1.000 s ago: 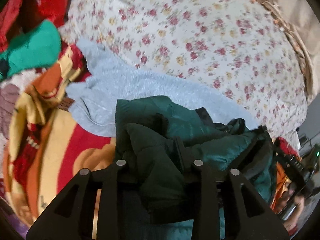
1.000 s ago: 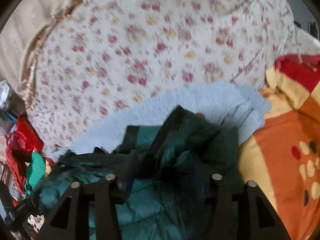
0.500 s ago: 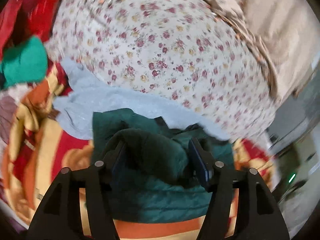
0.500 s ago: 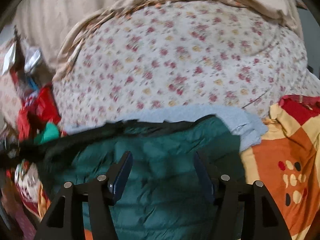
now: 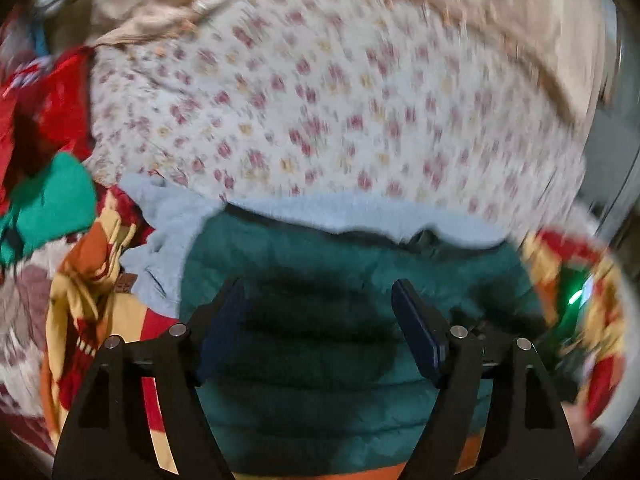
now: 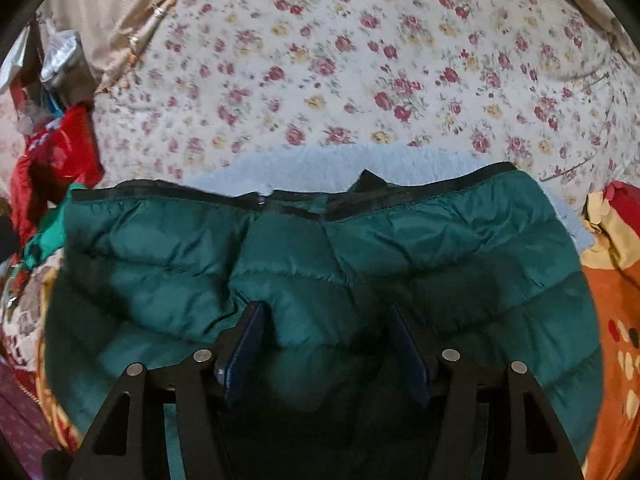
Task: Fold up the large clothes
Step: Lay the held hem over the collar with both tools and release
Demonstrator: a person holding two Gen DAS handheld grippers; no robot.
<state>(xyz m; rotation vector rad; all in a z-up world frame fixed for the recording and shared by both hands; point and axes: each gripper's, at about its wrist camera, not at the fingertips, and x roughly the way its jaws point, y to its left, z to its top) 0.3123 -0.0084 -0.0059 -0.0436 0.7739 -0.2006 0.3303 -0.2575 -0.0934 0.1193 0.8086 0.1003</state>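
Your left gripper [image 5: 318, 312] has its fingers spread apart, with nothing between them; the dark green puffer jacket [image 5: 352, 304] lies beneath. Your right gripper [image 6: 326, 332] is likewise spread; a raised fold of the jacket [image 6: 320, 280] sits between its blue pads [image 6: 244, 344], but the pads do not pinch it.

The jacket lies flat, long axis running 9 to 3 o'clock in the right wrist view. Its black-trimmed edge [image 6: 280, 200] points toward 12 o'clock. Whether that edge is hem or collar cannot be told.

The jacket rests on a light blue fleece [image 6: 320, 164], which shows past its 12 o'clock edge. Beyond that lies the floral bedsheet [image 6: 360, 60]. An orange patterned blanket [image 6: 612, 320] sits at 3 o'clock, and red clothing [image 6: 52, 160] at 9 o'clock. The left wrist view is motion-blurred.
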